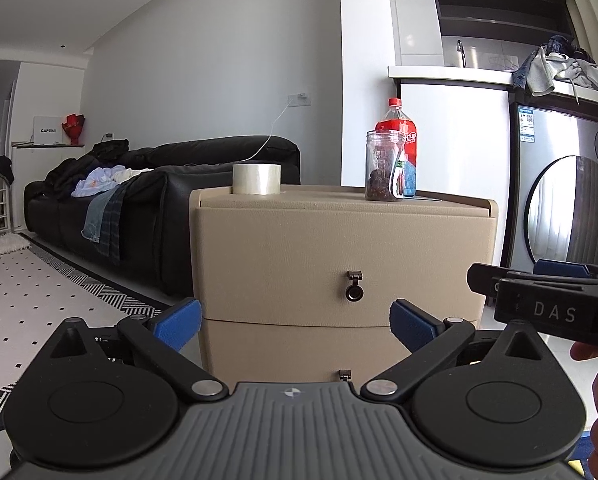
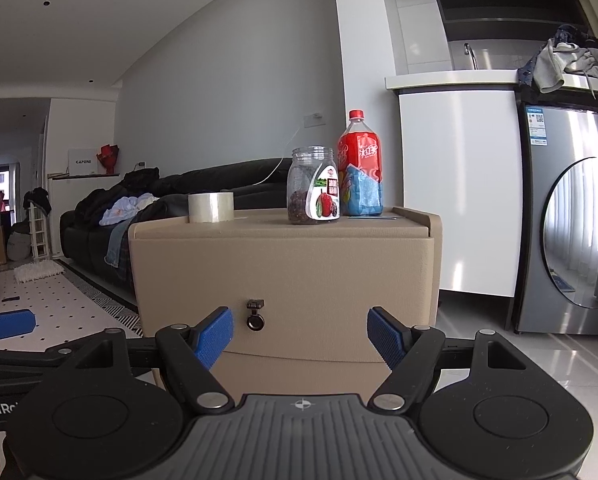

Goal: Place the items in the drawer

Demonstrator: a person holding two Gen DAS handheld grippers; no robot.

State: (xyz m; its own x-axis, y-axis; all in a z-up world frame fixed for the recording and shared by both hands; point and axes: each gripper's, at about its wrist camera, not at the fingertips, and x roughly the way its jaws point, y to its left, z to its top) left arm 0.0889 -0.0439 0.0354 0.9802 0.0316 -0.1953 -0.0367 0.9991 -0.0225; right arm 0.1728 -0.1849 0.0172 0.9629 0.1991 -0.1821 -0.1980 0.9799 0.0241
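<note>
Both grippers hang in front of the beige drawer cabinet [image 1: 345,256], and nothing is in either one: the left gripper [image 1: 295,322] has its blue pads spread wide, and the right gripper [image 2: 299,336] is released just the same, jaws apart. On the cabinet top, at twelve o'clock from the right wrist camera, stands the clear jar [image 2: 313,191] with dark contents, the red-capped bottle [image 2: 359,166] touching or just behind it at two o'clock. The tape roll [image 2: 211,207] sits off at ten o'clock, near the top's left edge. The upper drawer [image 2: 287,276] is closed, its small dark pull [image 2: 255,317] between the right gripper's fingers.
</note>
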